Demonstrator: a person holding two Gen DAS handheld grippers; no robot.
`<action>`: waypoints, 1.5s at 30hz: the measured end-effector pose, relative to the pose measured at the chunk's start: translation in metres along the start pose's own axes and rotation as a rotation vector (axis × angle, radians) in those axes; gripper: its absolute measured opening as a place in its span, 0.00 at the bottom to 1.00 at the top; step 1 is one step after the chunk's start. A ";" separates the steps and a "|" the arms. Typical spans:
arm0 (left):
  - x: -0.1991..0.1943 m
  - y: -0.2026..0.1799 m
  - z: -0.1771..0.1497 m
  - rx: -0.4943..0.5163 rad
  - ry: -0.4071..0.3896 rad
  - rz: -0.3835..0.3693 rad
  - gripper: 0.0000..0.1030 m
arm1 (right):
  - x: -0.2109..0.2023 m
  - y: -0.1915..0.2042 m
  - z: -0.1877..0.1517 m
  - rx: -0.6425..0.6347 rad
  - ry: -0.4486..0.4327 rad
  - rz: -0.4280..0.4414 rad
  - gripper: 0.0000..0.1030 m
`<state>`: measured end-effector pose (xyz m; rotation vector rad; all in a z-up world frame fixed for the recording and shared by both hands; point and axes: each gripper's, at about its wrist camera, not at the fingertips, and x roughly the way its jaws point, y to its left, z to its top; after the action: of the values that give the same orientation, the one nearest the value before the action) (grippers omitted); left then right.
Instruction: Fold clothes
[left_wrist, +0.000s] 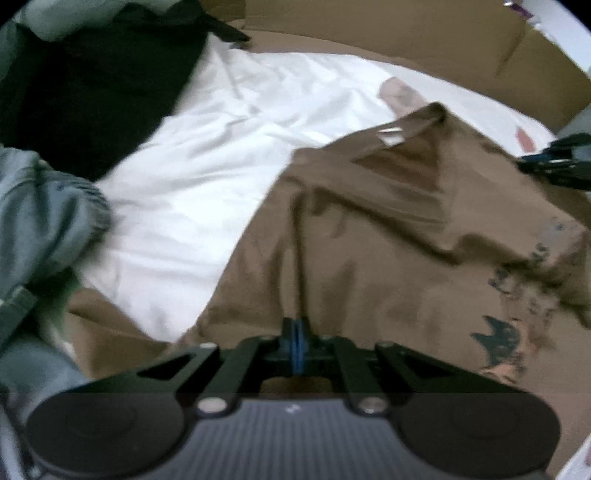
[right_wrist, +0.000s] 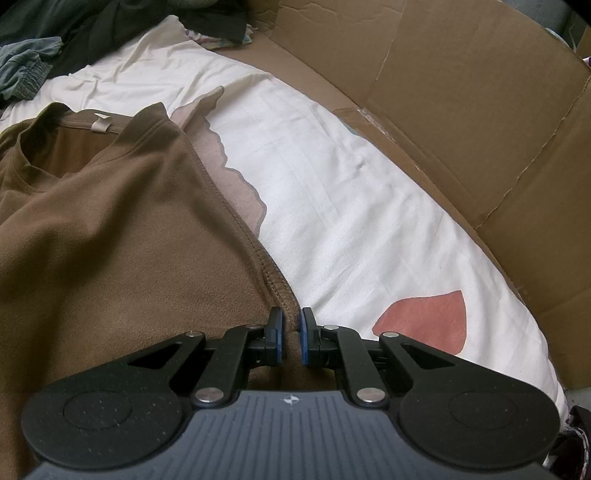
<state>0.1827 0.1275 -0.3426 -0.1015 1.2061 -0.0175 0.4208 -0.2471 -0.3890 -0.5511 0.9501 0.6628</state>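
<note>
Left wrist view is showing the left gripper (left_wrist: 295, 341) with its fingers (left_wrist: 289, 345) pressed fully together on a ridge of the brown T-shirt (left_wrist: 388, 236), which is lying spread over the white sheet (left_wrist: 207, 155) of a bed, collar and label toward the far side. Right wrist view is showing the right gripper (right_wrist: 291, 338) pinching the shirt's stitched side hem, fingers narrow with cloth between them. To fold well, both hands are probably needing to lift together, keeping the fabric taut and level so the edge is carrying over without bunching. Both grippers are pointing steeply downward at the bed. A cardboard box (right_wrist: 480, 110) is standing beyond the sheet, with dark clothes (left_wrist: 85, 96) heaped at far left.
</note>
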 end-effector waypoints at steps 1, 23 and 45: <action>0.000 -0.003 -0.001 -0.002 0.001 -0.020 0.01 | 0.000 0.000 0.000 0.000 -0.001 -0.001 0.07; -0.020 0.015 0.023 0.015 -0.036 0.031 0.16 | -0.001 0.002 -0.003 -0.006 -0.010 -0.004 0.08; -0.014 0.008 -0.015 0.052 0.121 -0.036 0.15 | -0.001 0.003 -0.003 -0.012 -0.017 -0.005 0.08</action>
<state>0.1636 0.1357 -0.3358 -0.0777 1.3237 -0.0878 0.4170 -0.2474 -0.3900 -0.5572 0.9294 0.6680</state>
